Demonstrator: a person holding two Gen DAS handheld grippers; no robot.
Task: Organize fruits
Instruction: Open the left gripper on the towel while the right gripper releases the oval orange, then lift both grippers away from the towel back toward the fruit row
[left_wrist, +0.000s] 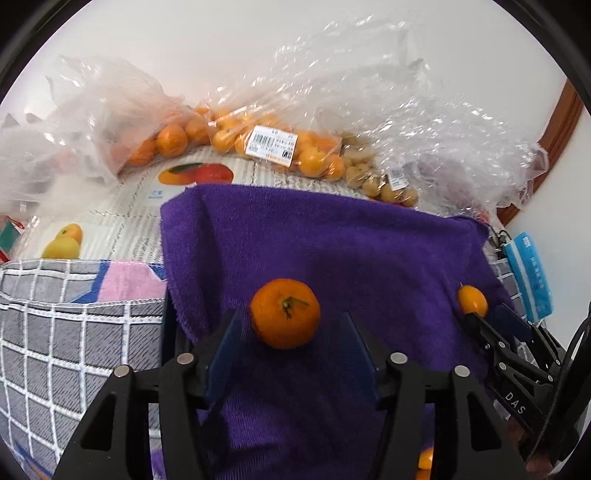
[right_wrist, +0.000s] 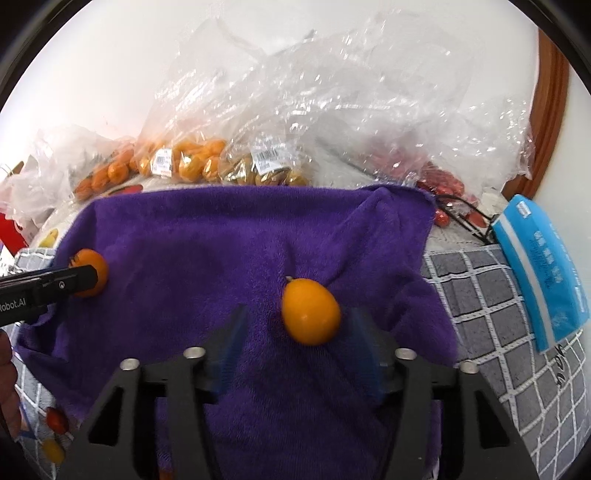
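A round orange mandarin (left_wrist: 284, 313) with a green stem lies on a purple towel (left_wrist: 332, 243). My left gripper (left_wrist: 290, 328) is open, its blue pads on either side of the mandarin without touching it. A smaller oval orange kumquat (right_wrist: 310, 311) lies on the same towel (right_wrist: 240, 229). My right gripper (right_wrist: 297, 328) is open around it, the right pad close to it. The kumquat (left_wrist: 472, 300) and right gripper (left_wrist: 491, 317) also show at the right of the left wrist view. The mandarin (right_wrist: 88, 272) and left gripper show at the left of the right wrist view.
Clear plastic bags of mandarins (left_wrist: 258, 138) and small yellow-brown fruit (left_wrist: 380, 182) lie behind the towel, with red fruit (right_wrist: 443, 184) at the right. A blue tissue pack (right_wrist: 543, 273) lies on the grey checked cloth (right_wrist: 498, 314). Small tomatoes (right_wrist: 55, 421) lie at lower left.
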